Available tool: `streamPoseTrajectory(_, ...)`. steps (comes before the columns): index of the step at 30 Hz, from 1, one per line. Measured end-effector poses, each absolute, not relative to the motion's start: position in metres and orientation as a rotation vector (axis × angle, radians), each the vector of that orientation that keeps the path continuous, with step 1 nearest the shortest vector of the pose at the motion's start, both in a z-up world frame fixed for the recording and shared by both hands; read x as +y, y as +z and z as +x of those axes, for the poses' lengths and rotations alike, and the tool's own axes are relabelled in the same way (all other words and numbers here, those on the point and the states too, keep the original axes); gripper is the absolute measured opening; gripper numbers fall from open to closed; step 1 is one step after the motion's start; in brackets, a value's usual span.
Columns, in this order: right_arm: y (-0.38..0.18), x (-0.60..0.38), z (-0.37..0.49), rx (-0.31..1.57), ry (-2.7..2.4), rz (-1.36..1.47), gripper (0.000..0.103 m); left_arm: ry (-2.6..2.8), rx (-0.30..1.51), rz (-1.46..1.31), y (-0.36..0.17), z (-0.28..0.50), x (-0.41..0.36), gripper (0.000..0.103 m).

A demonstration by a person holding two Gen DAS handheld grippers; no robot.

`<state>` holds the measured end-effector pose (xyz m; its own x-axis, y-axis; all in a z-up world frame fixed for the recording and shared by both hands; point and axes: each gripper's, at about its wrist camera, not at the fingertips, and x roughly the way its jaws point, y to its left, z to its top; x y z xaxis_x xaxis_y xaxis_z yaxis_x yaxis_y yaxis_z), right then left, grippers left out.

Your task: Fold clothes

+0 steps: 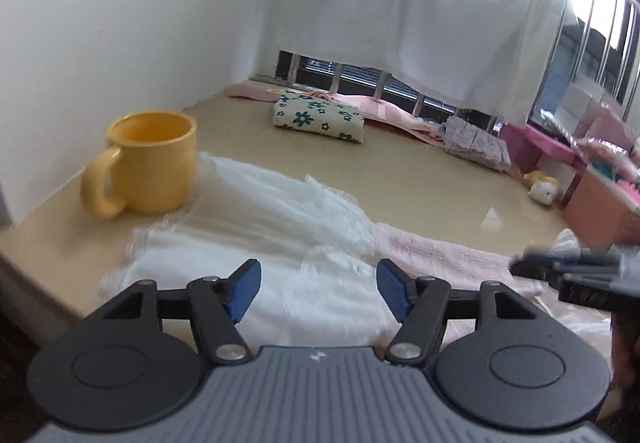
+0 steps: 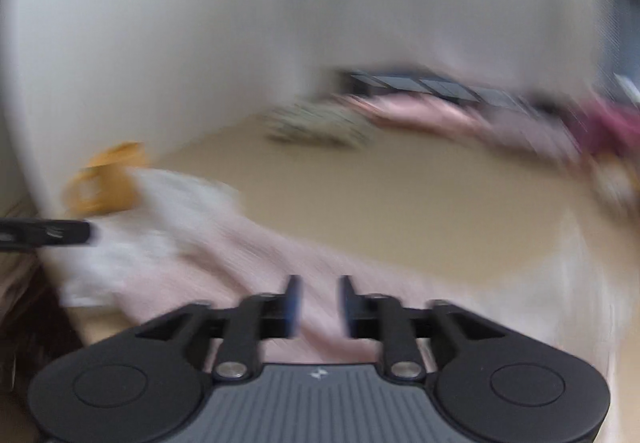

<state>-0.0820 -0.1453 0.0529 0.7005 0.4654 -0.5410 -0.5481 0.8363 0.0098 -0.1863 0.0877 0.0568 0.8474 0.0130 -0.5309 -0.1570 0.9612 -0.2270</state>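
Pre-grasp: left gripper (image 1: 318, 291) wide open, right gripper (image 2: 319, 305) apparently part-open, both empty above garment (image 1: 280, 227) at surface (image 1: 420, 183) near edge; next, pinch hem.

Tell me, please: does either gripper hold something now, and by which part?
Nothing is held: left gripper and right gripper are open above the garment.

A smooth beige desk (image 1: 400, 179) runs along a white wall. On it a yellow mug (image 1: 150, 161) stands near the wall, touching a white and pink garment (image 1: 280, 227) spread across the near part. Farther back lie a folded floral cloth (image 1: 318, 119), pink fabric (image 1: 384, 111), a small lilac pile (image 1: 476, 143), a little toy (image 1: 542, 189) and pink boxes (image 1: 600, 203).
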Motion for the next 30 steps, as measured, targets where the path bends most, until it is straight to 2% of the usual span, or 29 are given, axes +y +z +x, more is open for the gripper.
streamPoseTrajectory(1,0.066,-0.136,-0.079,0.540,0.651,-0.242,0.077,0.098,0.570,-0.279,0.056,-0.188,0.092,0.066)
streamPoseTrajectory(2,0.079,-0.128,-0.075,0.523,0.730,-0.323,0.082,0.109,0.592,-0.295,0.055,-0.189,0.097,0.066)
streamPoseTrajectory(5,0.105,-0.098,-0.026,0.575,0.863,-0.449,0.079,0.142,0.654,-0.380,0.051,-0.197,0.109,0.065)
streamPoseTrajectory(7,0.106,-0.071,0.024,0.677,0.909,-0.470,0.073,0.197,0.668,-0.389,0.044,-0.197,0.112,0.065)
streamPoseTrajectory(13,0.044,0.031,0.118,0.873,1.010,-0.420,0.067,0.305,0.652,-0.453,0.020,-0.168,0.136,0.065)
streamPoseTrajectory(14,0.034,0.040,0.124,0.903,1.018,-0.397,0.059,0.308,0.641,-0.461,0.019,-0.163,0.140,0.062)
streamPoseTrajectory(15,0.027,0.046,0.126,0.921,1.026,-0.388,0.044,0.306,0.643,-0.460,0.019,-0.157,0.142,0.056)
streamPoseTrajectory(16,0.023,0.047,0.124,0.911,1.025,-0.391,0.038,0.286,0.645,-0.465,0.018,-0.150,0.143,0.045)
streamPoseTrajectory(17,0.019,0.047,0.121,0.907,1.023,-0.398,0.027,0.263,0.643,-0.469,0.017,-0.143,0.144,0.036)
streamPoseTrajectory(18,0.018,0.042,0.118,0.914,1.010,-0.412,0.008,0.234,0.634,-0.464,0.016,-0.134,0.143,0.026)
streamPoseTrajectory(19,0.020,0.032,0.116,0.916,0.982,-0.406,0.001,0.202,0.623,-0.446,0.016,-0.123,0.140,0.011)
streamPoseTrajectory(25,0.053,-0.066,0.139,0.835,0.656,-0.204,0.002,-0.078,0.475,-0.213,0.053,-0.010,0.084,0.004)
streamPoseTrajectory(30,0.092,-0.141,0.179,0.715,0.400,-0.085,0.002,-0.265,0.324,-0.013,0.097,0.093,0.037,0.003)
